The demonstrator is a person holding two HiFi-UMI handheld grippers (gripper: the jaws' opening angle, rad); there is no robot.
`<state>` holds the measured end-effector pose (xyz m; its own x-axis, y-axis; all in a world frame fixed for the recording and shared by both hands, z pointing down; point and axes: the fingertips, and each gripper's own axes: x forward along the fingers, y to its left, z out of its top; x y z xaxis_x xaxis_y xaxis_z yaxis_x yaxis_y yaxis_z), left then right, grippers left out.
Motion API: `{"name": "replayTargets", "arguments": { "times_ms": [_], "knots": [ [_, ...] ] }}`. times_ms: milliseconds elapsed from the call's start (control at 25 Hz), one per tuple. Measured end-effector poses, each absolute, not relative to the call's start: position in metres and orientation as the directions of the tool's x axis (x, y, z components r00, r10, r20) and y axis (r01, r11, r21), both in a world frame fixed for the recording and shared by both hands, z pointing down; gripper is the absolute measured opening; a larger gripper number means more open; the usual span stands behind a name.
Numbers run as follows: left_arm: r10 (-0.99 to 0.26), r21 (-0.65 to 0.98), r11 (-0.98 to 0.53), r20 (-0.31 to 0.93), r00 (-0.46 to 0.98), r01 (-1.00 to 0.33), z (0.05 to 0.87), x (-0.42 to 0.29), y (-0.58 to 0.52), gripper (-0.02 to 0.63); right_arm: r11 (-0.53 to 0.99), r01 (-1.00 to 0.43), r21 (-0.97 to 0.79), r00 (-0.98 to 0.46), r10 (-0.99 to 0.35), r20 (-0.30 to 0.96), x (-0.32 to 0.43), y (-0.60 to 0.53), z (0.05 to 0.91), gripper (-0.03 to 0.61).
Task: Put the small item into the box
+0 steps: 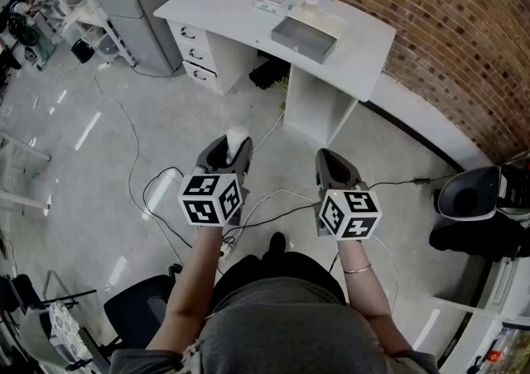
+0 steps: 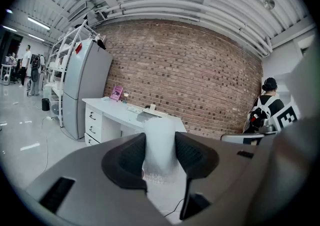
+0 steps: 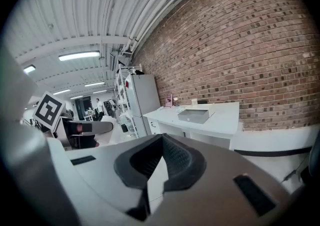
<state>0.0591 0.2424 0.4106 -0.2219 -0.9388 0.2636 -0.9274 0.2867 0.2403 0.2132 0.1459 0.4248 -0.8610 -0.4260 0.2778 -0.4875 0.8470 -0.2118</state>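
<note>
The left gripper (image 1: 234, 145) holds the small white item (image 2: 160, 142) tight between its jaws, above the floor (image 1: 91, 174) and well apart from the white table (image 1: 224, 7). The grey box (image 1: 305, 38) stands near the table's front edge, toward its right end. The right gripper (image 1: 335, 162) has its jaws closed together, with nothing between them.

The head view looks steeply down from above the person. The white desk (image 1: 240, 2) and the brick wall (image 1: 431, 25) lie far off, near its top edge. The 2 gripper views sit low behind their own jaws and face almost level toward that desk, still well apart from it. All 3 views share the desk, the wall and the grey box (image 1: 305, 37).
</note>
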Motion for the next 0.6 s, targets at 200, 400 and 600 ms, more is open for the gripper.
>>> {"name": "replayTargets", "arguments": {
  "times_ms": [200,400,600],
  "knots": [
    [-0.938,0.235,0.282,0.273,-0.216,-0.930,0.413,0.059,0.237,0.186,0.841,-0.486,-0.239,-0.864,-0.421,0.277,0.211,0.141,0.425,0.002],
    [-0.936,0.227,0.281,0.279,-0.214,-0.933,0.416,0.061,0.233,0.186,0.842,-0.474,-0.256,-0.871,-0.405,0.279,0.212,0.139,0.427,0.005],
    [-0.938,0.207,0.276,0.270,-0.217,-0.938,0.411,0.065,0.225,0.186,0.838,-0.475,-0.268,-0.873,-0.410,0.265,0.215,0.130,0.424,0.005]
  ]
}}
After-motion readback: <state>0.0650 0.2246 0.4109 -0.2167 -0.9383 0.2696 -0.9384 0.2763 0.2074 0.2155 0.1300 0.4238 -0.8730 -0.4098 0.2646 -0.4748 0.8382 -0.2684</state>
